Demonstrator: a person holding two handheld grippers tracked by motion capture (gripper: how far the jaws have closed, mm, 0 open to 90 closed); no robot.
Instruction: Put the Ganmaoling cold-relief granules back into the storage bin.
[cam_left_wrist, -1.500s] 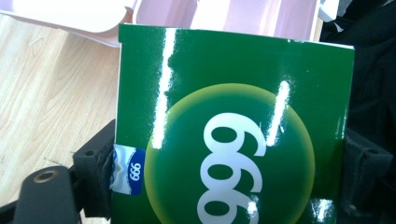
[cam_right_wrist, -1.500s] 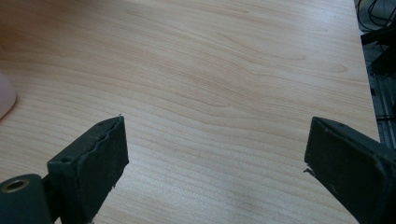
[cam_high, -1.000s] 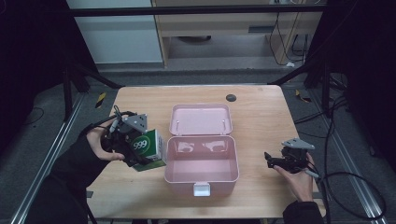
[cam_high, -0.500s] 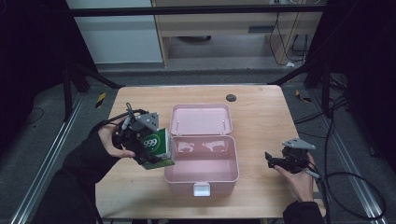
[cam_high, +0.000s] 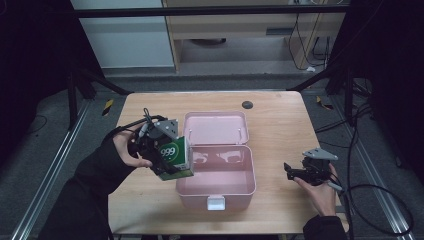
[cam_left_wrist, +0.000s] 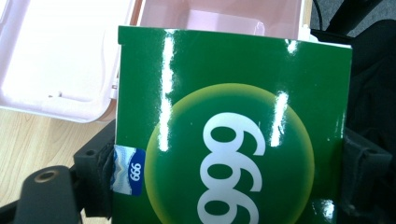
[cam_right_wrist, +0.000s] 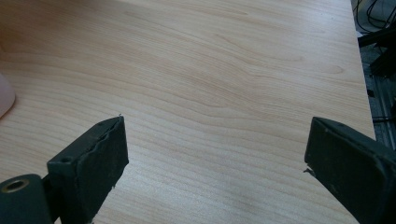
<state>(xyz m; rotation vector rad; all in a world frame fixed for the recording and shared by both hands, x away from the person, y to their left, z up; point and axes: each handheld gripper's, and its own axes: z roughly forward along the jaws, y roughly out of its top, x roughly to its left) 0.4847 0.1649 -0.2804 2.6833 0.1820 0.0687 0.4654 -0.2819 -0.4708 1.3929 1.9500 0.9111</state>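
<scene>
The left gripper (cam_high: 167, 160) is clamped on a green carton (cam_high: 176, 157), held left of centre at the open pink box's (cam_high: 220, 187) left rim. Judged light, glossy, crushable; flat sides are best gripped. The right gripper (cam_high: 292, 172) is spread, empty, over the tabletop (cam_high: 280, 120).

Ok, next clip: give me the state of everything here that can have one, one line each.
pink case: lid open, laid back flat on the table; inside looks empty.
green box: closed, held off the table at the case's left edge, tilted.
left gripper: shut on the green box, pads on its two sides.
right gripper: open, nothing between its jaws, low over the bare table.
</scene>
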